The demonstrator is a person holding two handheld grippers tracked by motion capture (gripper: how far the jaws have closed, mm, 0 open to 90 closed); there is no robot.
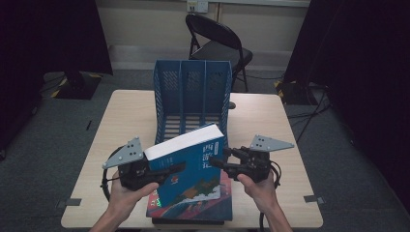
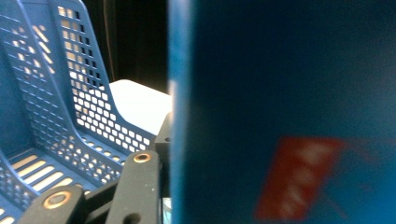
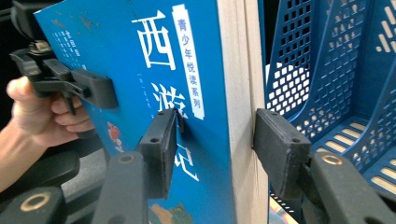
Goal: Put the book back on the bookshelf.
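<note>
A thick blue book point(image 1: 191, 164) with white Chinese title characters is held tilted above the table's front, just in front of the blue file rack point(image 1: 191, 92). My left gripper point(image 1: 176, 169) is shut on the book's left side, and one of its fingers point(image 3: 95, 88) presses on the cover. In the left gripper view the book point(image 2: 280, 116) is close up beside one black finger point(image 2: 140, 182). My right gripper point(image 3: 217, 149) clamps the book point(image 3: 140, 70) at its right edge. One pad lies on the cover and the other on the far side of the page block.
A second book point(image 1: 193, 210) lies flat at the table's front edge under the held one. The rack point(image 3: 336, 70) has three slots, open toward me. A black folding chair point(image 1: 220, 46) stands behind the wooden table point(image 1: 125, 121). Bare tabletop lies left and right of the rack.
</note>
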